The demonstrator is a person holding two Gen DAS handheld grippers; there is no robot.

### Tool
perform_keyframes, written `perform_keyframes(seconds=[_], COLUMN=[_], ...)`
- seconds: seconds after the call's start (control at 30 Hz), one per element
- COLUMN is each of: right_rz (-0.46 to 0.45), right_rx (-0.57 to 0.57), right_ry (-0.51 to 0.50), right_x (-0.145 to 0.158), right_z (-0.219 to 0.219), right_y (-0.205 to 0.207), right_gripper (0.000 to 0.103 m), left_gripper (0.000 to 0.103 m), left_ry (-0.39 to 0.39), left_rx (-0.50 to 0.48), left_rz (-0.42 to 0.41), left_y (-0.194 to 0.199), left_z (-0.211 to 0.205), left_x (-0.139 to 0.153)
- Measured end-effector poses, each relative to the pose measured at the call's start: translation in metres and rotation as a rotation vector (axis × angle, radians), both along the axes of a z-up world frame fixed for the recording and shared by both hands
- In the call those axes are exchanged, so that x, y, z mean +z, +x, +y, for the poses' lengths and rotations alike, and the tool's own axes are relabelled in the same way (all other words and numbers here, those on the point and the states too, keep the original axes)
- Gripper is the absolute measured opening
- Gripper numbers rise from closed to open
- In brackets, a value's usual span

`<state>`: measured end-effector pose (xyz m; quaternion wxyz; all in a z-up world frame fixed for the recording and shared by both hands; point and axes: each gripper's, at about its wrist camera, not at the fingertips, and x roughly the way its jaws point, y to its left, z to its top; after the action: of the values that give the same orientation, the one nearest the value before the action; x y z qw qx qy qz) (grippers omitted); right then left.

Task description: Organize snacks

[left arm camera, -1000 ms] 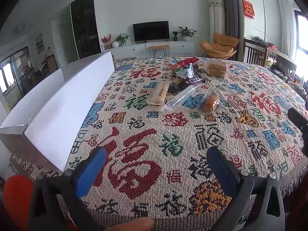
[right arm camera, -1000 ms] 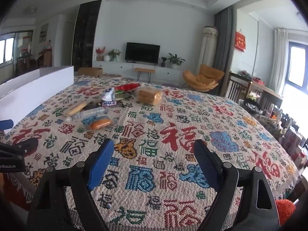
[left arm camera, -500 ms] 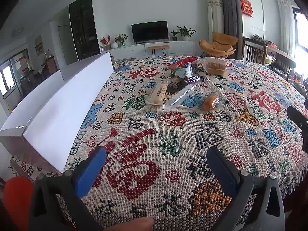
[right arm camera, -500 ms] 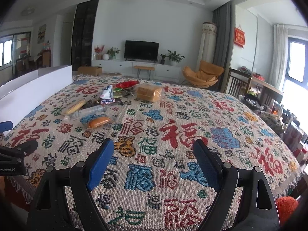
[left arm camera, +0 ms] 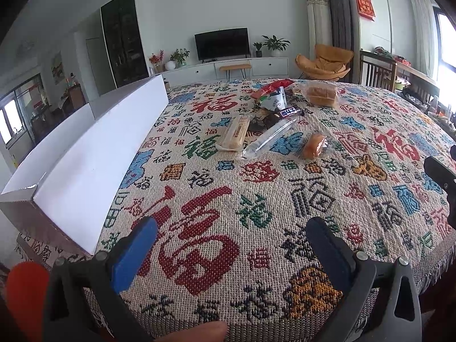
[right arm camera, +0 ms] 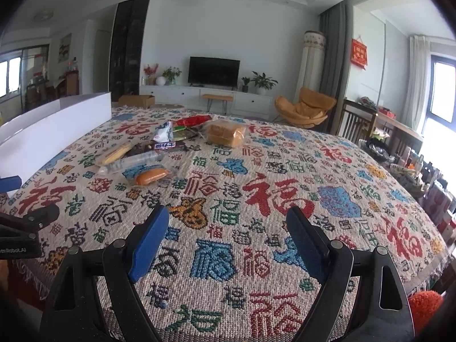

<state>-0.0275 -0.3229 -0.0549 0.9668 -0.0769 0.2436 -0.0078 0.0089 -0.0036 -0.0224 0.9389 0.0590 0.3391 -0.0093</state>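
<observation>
While both grippers, left (left arm camera: 230,242) and right (right arm camera: 228,233), hover released and empty, the snacks (left arm camera: 273,119) lie piled mid-table beside the box (left arm camera: 94,154); crinkly wrappers could slip, or neighbours drag along.

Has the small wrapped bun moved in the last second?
No. The bun lies on the same blue cloth motif, beside the clear packet, as before.

Home living room: television (right arm camera: 213,71), armchair (right arm camera: 306,109)
</observation>
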Motion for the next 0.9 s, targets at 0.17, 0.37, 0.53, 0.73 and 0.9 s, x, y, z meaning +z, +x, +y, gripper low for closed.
perform_keyframes(seconds=[0.17,0.37,0.53,0.73,0.9], right_rz=[0.007,0.011,0.015,0.018,0.023], right_rx=[0.005,0.006,0.004,0.006,0.008], right_ry=[0.003,0.006,0.008,0.004,0.005], right_x=[-0.0015,-0.0022,-0.0032,-0.0045,-0.0059], right_z=[0.0012,0.0013,0.0010,0.0018,0.0023], right_y=[0.0016,0.0026,0.0036,0.0039,0.0047], right_gripper=[0.087,0.087,0.087,0.087,0.087], left_gripper=[0.103,0.103,0.103,0.103,0.103], left_ry=[0.009,0.013,0.011,0.011,0.015], left_rx=[0.001,0.004,0.005,0.008,0.012], left_rz=[0.009,0.018,0.020,0.028,0.038], left_y=[0.0026,0.0050,0.0059,0.0082,0.0096], left_z=[-0.0009,-0.0016,-0.0007,0.0012,0.0018], left_x=[-0.0031,-0.0050,-0.0054,-0.0074,-0.0101])
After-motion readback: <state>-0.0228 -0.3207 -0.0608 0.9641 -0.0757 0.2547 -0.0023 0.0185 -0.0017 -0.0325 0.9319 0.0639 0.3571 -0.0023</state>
